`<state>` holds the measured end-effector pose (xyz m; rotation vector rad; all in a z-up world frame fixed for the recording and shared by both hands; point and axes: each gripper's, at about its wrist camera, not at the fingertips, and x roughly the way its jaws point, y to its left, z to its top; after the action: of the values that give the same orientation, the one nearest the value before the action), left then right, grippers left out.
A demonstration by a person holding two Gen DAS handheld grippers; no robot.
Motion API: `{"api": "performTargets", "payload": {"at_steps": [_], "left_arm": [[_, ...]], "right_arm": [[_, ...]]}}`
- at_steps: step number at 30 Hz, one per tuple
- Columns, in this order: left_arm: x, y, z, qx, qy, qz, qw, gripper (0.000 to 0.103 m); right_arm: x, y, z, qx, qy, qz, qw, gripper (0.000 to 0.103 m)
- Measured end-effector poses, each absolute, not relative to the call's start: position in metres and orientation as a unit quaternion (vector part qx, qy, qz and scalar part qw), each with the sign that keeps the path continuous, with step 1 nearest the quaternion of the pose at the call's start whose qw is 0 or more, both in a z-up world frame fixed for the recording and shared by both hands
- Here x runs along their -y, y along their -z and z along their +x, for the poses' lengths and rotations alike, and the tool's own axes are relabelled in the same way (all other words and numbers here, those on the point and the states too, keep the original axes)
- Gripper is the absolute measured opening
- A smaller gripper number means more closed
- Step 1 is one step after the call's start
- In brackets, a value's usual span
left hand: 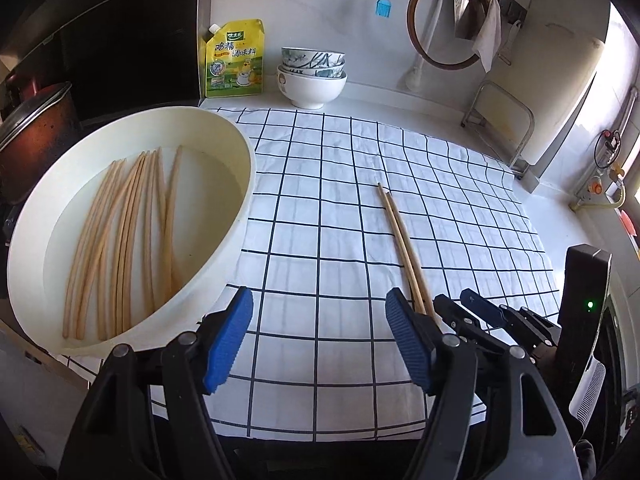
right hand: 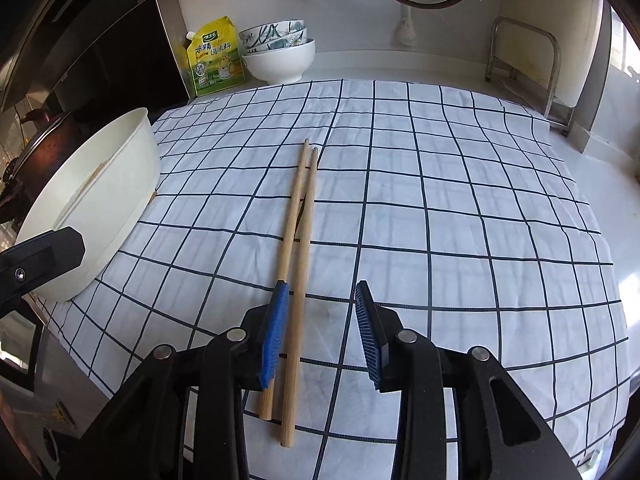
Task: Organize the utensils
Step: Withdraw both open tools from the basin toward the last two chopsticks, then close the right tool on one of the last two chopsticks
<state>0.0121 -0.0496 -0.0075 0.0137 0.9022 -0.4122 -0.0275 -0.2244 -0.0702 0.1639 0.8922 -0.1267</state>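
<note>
Step in hand: pairing chopsticks out of the basin (left hand: 240,184) onto the checked cloth (right hand: 440,200); it looks as if one pair is being set down or squared up, with the rest not yet sorted.
Pair on the cloth: two chopsticks (right hand: 298,248) lie side by side near the middle of the cloth, almost parallel, near ends uneven.
Remaining chopsticks (left hand: 124,240): a loose bundle rests in the bottom of the basin, at the cloth's left edge.
Right gripper (right hand: 320,336): jaws partly open around the near ends of the pair; one stick runs just beside the left pad, the other lies free between the pads, and neither looks pinched.
Left gripper (left hand: 318,344): jaws wide apart and empty, hovering over the cloth just beside the basin's near rim.
Next move calls for: the left gripper swinging over the basin wall and dipping onto a single stick, closing narrowly so it does not drag its neighbours.
Care needed: the right gripper lifting clear without nudging the laid pair.
</note>
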Motion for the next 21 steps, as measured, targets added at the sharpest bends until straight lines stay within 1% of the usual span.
{"api": "performTargets", "payload": {"at_steps": [11, 12, 13, 14, 15, 16, 21], "left_arm": [[0.059, 0.015, 0.013, -0.445, 0.201, 0.008, 0.873, 0.068], [0.059, 0.016, 0.014, -0.446, 0.202, 0.009, 0.872, 0.068], [0.060, 0.016, 0.014, -0.447, 0.202, 0.008, 0.871, 0.068], [0.061, 0.017, 0.015, -0.448, 0.202, 0.008, 0.871, 0.068], [0.062, 0.018, 0.015, -0.449, 0.202, 0.008, 0.870, 0.068], [0.063, 0.019, 0.015, -0.451, 0.203, 0.009, 0.869, 0.068], [0.071, 0.025, 0.015, -0.457, 0.205, 0.013, 0.865, 0.068]], "right_arm": [[0.214, 0.081, -0.022, -0.441, 0.066, 0.043, 0.894, 0.032], [0.212, 0.082, -0.021, -0.440, 0.068, 0.036, 0.895, 0.030], [0.211, 0.082, -0.021, -0.441, 0.066, 0.031, 0.895, 0.023], [0.210, 0.081, -0.021, -0.442, 0.063, 0.028, 0.894, 0.019], [0.210, 0.081, -0.020, -0.443, 0.060, 0.025, 0.894, 0.011], [0.210, 0.081, -0.020, -0.445, 0.057, 0.022, 0.894, 0.007], [0.221, 0.081, -0.023, -0.445, 0.053, 0.034, 0.893, 0.006]]}}
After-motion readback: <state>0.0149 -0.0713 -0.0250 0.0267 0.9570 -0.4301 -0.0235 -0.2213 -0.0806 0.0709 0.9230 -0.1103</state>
